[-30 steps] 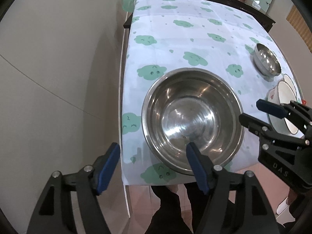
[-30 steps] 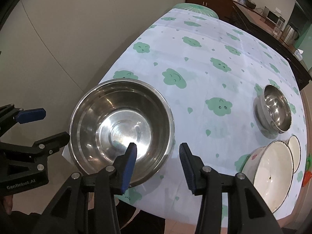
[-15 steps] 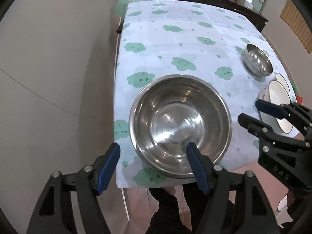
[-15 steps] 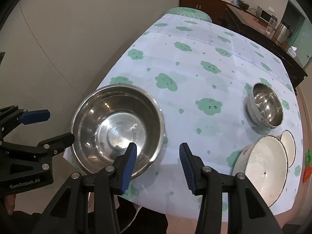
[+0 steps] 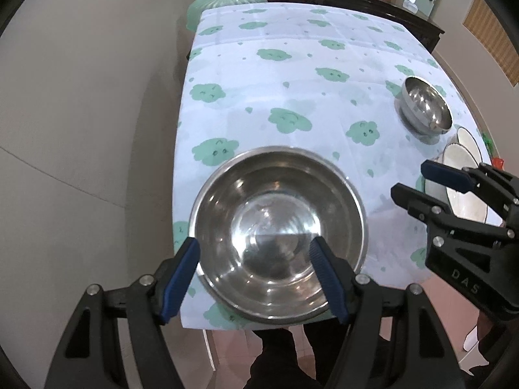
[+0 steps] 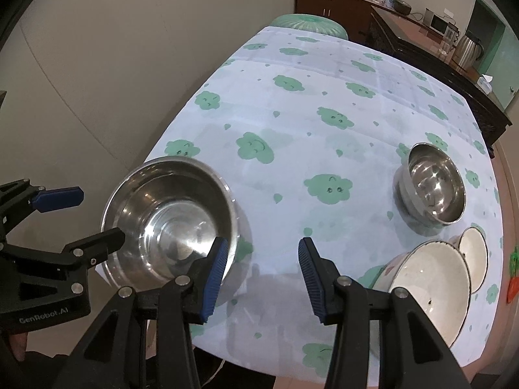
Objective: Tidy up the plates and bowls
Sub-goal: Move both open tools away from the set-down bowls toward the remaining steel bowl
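Observation:
A large steel bowl [image 5: 280, 231] stands at the near left corner of the table; it also shows in the right wrist view [image 6: 170, 217]. My left gripper [image 5: 254, 278] is open above its near rim, empty. My right gripper [image 6: 259, 275] is open and empty, just right of that bowl over the cloth. A small steel bowl [image 6: 431, 186] stands at the right, also in the left wrist view [image 5: 425, 107]. A white enamel bowl [image 6: 431, 288] and a small white dish [image 6: 473, 259] sit near the right front corner.
The table wears a white cloth with green clouds [image 6: 324, 123]. A wall [image 5: 81, 113] runs close along its left side. A green stool [image 6: 308, 24] stands at the far end, and a dark sideboard with a kettle [image 6: 467, 48] beyond.
Both grippers have pulled back and risen from the table, so the bowls look smaller and farther. The large bowl has stayed in place. Both jaws remain open.

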The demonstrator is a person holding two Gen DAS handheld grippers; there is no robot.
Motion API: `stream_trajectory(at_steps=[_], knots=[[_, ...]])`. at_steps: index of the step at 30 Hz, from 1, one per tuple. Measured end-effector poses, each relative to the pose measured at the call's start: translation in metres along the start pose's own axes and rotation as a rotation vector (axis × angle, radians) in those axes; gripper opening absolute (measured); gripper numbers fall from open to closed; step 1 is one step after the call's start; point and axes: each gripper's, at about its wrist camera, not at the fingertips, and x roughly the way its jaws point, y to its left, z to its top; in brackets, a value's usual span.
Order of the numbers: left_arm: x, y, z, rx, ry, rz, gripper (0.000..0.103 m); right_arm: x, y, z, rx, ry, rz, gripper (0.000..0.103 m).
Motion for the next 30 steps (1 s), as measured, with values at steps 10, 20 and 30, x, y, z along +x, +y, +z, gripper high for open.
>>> stream_trajectory(at_steps=[10,20,30], knots=[[0.007,-0.023,0.025,0.019,0.001,-0.010,0.071,0.002,-0.028,0.010,0.012,-0.002,-0.002,0.048],[0.014,-0.048,0.039,0.054,0.007,-0.026,0.071,0.000,-0.058,0.012,0.049,-0.010,-0.017,0.049],[0.018,-0.089,0.056,0.085,0.010,-0.024,0.071,-0.005,-0.098,-0.006,0.108,-0.004,-0.013,0.049]])
